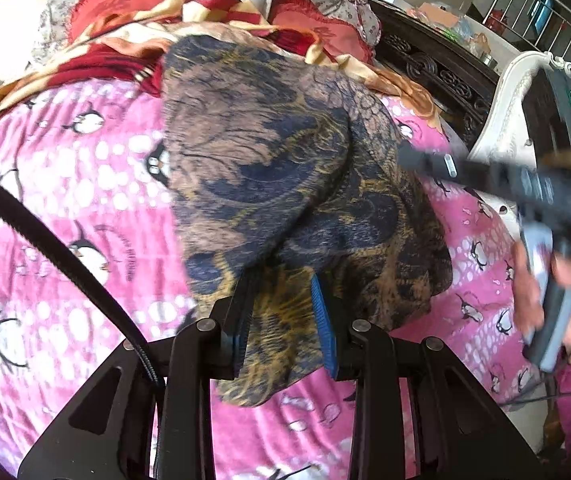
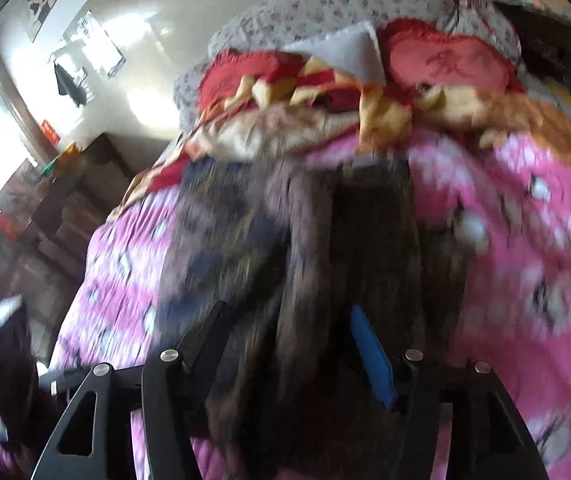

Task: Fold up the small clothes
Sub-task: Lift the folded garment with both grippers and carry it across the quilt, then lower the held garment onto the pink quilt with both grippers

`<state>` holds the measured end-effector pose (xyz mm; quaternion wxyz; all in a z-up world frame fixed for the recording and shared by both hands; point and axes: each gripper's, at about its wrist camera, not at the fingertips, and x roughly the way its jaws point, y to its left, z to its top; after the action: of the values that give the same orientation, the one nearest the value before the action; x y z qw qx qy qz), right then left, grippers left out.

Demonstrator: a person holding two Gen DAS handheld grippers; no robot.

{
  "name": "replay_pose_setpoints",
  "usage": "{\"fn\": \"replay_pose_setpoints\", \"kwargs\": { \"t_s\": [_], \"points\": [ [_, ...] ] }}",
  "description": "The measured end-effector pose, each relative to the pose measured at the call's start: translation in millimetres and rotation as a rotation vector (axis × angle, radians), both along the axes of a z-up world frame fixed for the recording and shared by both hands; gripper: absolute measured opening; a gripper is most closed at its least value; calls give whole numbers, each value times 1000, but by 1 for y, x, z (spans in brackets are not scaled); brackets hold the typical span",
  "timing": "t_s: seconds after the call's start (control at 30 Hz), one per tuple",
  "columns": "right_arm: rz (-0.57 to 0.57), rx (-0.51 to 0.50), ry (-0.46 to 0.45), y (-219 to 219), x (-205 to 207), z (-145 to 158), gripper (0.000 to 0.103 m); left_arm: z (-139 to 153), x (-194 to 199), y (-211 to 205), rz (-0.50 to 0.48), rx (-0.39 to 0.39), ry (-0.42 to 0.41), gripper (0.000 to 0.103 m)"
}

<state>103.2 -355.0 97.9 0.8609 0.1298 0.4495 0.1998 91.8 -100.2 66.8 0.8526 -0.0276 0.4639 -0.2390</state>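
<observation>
The left gripper [image 1: 285, 312] pinches the near hem of a brown-and-navy patterned garment [image 1: 285, 184] on the pink penguin blanket [image 1: 65, 208]; at 3 o'clock, the right gripper [image 2: 289, 356] has cloth between its jaws, grip blurred

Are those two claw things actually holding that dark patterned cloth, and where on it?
The left gripper has the near edge of the dark patterned garment between its fingers. The right gripper straddles the cloth too; blur hides whether it pinches.

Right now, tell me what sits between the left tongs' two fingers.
A bunched edge of the dark patterned garment fills the gap of the left tongs, above the pink penguin blanket; the left wrist view shows it.
</observation>
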Motion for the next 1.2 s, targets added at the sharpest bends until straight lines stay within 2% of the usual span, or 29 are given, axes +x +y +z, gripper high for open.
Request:
{"fn": "replay_pose_setpoints", "kwargs": {
  "t_s": [0.07, 0.2, 0.23, 0.27, 0.3, 0.4, 0.5, 0.53, 0.67, 0.73, 0.8, 0.87, 0.93, 1.03, 1.13, 1.2],
  "points": [
    [18, 37, 44, 5, -14, -14, 63, 4, -3, 7, 15, 2, -18, 28],
    [22, 82, 107, 16, -7, -41, 62, 6, -4, 15, 51, 9, -18, 28],
    [34, 89, 113, 21, -5, -43, 42, 7, -3, 16, 57, 8, -16, 28],
    [40, 66, 107, 28, -2, -42, 15, 7, -1, 15, 64, 11, -17, 28],
    [39, 29, 94, 32, -1, -38, 11, 7, 1, 13, 69, 16, -18, 28],
    [69, -50, 2, 36, -10, -8, 8, 10, 3, 9, 75, 13, -30, 28],
    [38, -111, -53, 20, -22, 10, 8, 5, 7, 3, 76, 13, -21, 29],
    [15, -123, -49, 11, -24, 10, 8, 1, 8, 0, 75, 15, -12, 33],
    [-72, -187, 33, -12, -23, -19, 8, -14, 11, -8, 69, 23, 26, 33],
    [-44, -186, 2, -14, -28, -21, 8, -15, 10, -10, 63, 33, 18, 33],
    [-41, -182, -31, -16, -30, -11, 16, -13, 10, -10, 63, 46, 0, 33],
    [-82, -171, -71, -21, -30, 2, 52, -11, 13, -8, 71, 48, -6, 33],
    [-128, -126, -156, -23, -24, 19, 71, -11, 16, -7, 77, 44, -3, 33],
    [-128, -110, -171, -12, 4, 26, 71, -12, 19, -6, 81, 48, -4, 36],
    [-110, -124, -107, 7, 41, 17, 71, -12, 21, -8, 83, 53, -8, 36],
    [-95, -147, -41, 18, 66, 2, 65, -12, 23, -8, 83, 54, -10, 36]
  ]
}}
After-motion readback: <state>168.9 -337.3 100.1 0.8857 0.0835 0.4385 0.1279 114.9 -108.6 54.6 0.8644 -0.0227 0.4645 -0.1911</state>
